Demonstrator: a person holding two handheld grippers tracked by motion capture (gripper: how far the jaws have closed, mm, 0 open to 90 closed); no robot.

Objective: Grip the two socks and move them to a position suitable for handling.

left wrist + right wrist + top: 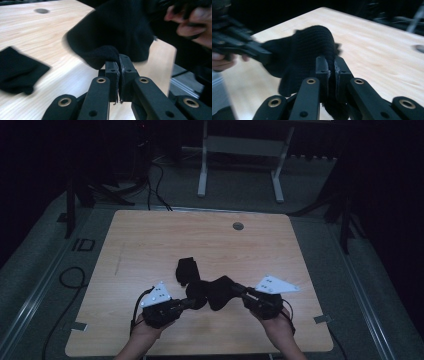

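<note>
- We have the left gripper (191, 303) and right gripper (239, 291) each clamped on one end of a black knitted fabric piece (216, 292), held just above the light wooden table (150, 240).
- A second black fabric piece (186, 269) lies behind; handling it remains, we judge.

The high view looks forward and down on the whole surface (150, 235); both claw views sit low and close, sharing the black cloth (217, 292).
</note>
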